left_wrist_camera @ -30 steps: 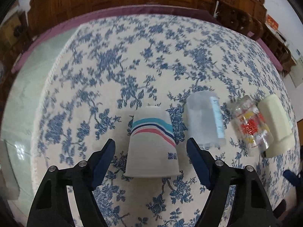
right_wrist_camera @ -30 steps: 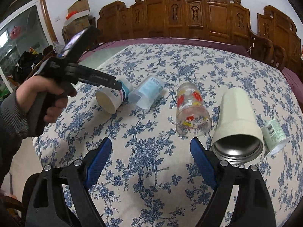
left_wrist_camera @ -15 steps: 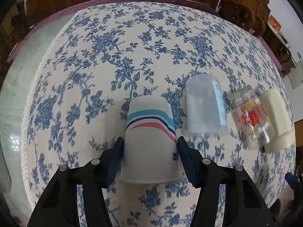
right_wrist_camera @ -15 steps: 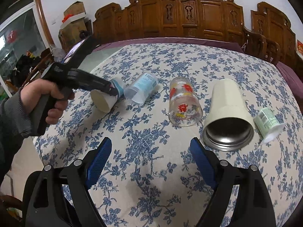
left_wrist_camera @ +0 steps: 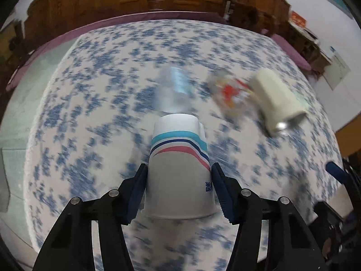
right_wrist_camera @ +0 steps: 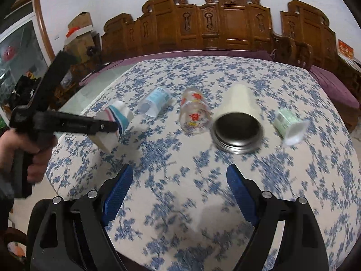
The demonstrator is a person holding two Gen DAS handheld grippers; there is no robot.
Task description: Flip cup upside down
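My left gripper (left_wrist_camera: pixel 179 188) is shut on a white paper cup (left_wrist_camera: pixel 178 169) with teal, navy and pink stripes, its blue pads pressed on both sides near the rim. In the right wrist view the cup (right_wrist_camera: pixel 115 124) hangs tilted above the table's left edge, held by the left gripper (right_wrist_camera: pixel 112 127), with its base pointing up and to the right. My right gripper (right_wrist_camera: pixel 178 194) is open and empty over the near part of the floral tablecloth (right_wrist_camera: pixel 171 158).
Lying on their sides in a row are a clear plastic cup with a blue label (right_wrist_camera: pixel 155 102), a glass with red print (right_wrist_camera: pixel 195 113), a cream steel-lined tumbler (right_wrist_camera: pixel 239 117) and a small green cup (right_wrist_camera: pixel 291 124). Carved wooden chairs (right_wrist_camera: pixel 225 22) stand behind the table.
My left gripper has lifted the striped cup off the table and carried it toward the near left edge, tilting it. The right gripper stays open and has shifted slightly.
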